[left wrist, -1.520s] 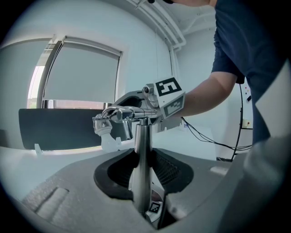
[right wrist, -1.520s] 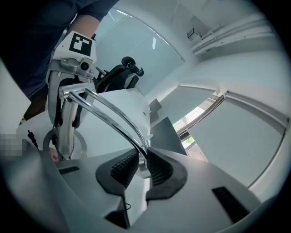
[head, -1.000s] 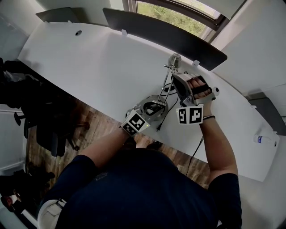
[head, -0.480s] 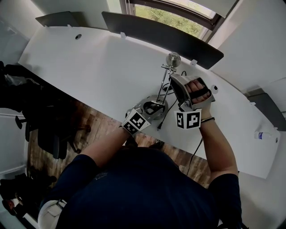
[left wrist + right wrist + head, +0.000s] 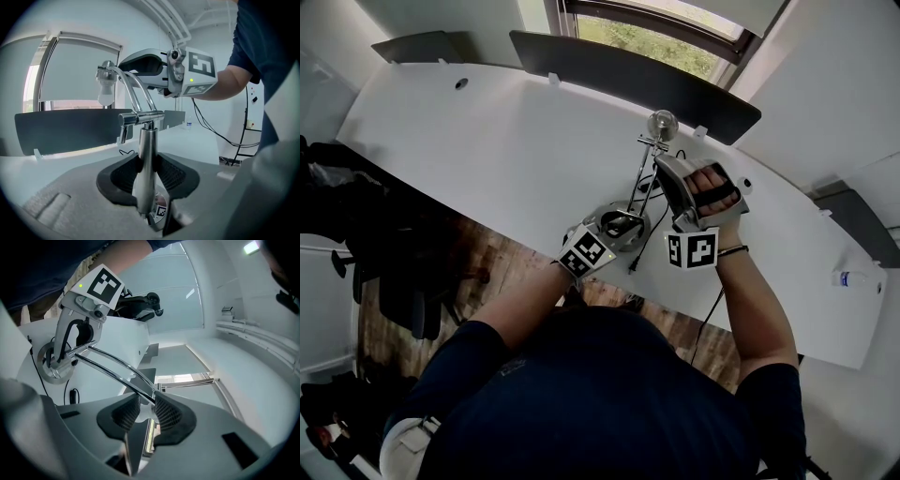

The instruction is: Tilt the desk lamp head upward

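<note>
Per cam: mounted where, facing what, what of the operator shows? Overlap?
Head view: on the person's head, steeply down at the desk and lamp; torso, both forearms, both tongs show.
Left gripper view: on the left tongs, along jaws clamped on the lamp post; right tongs and forearm beyond.
Right gripper view: on the right tongs, along jaws that have just been opening, lamp's arm rods between them; left tongs beyond.
Shared: the lamp in all three.

text: none readable | signs: only coded square patterns on left marker cube (image 5: 584,254), right marker cube (image 5: 692,249)
</note>
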